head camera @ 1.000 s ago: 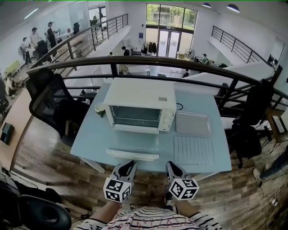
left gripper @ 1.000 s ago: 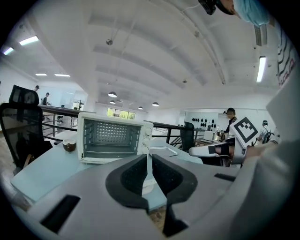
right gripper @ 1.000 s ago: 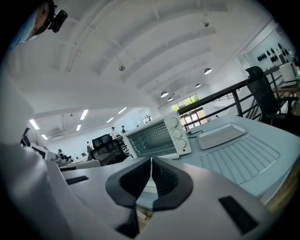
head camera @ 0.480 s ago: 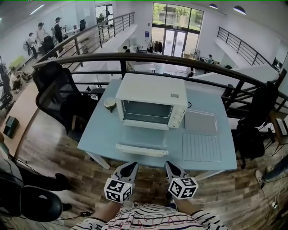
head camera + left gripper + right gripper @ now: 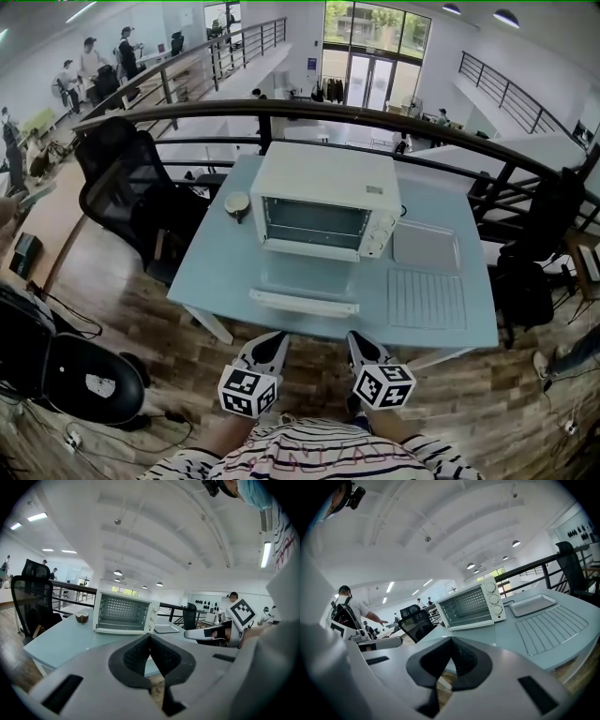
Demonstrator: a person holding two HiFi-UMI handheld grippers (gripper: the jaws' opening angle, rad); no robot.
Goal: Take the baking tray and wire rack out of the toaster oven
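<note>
The white toaster oven (image 5: 323,202) stands on the light blue table (image 5: 220,272) with its glass door (image 5: 303,302) folded down flat and its cavity bare. The baking tray (image 5: 427,246) lies on the table to the oven's right. The wire rack (image 5: 426,298) lies just in front of the tray. My left gripper (image 5: 267,347) and right gripper (image 5: 361,345) hover side by side before the table's near edge, both shut with nothing between the jaws. The oven (image 5: 123,613) and tray (image 5: 166,628) show beyond my left gripper (image 5: 150,637). Past my right gripper (image 5: 451,641) lie the oven (image 5: 471,605), tray (image 5: 533,604) and rack (image 5: 551,627).
A small round bowl (image 5: 236,203) sits on the table left of the oven. A black office chair (image 5: 122,187) stands at the table's left, another chair (image 5: 525,281) at its right. A dark railing (image 5: 375,117) runs behind the table. People stand far off at the left.
The table and oven have shifted right in the head view and look slightly farther off. Both grippers have stayed together, shut, just short of the near edge.
</note>
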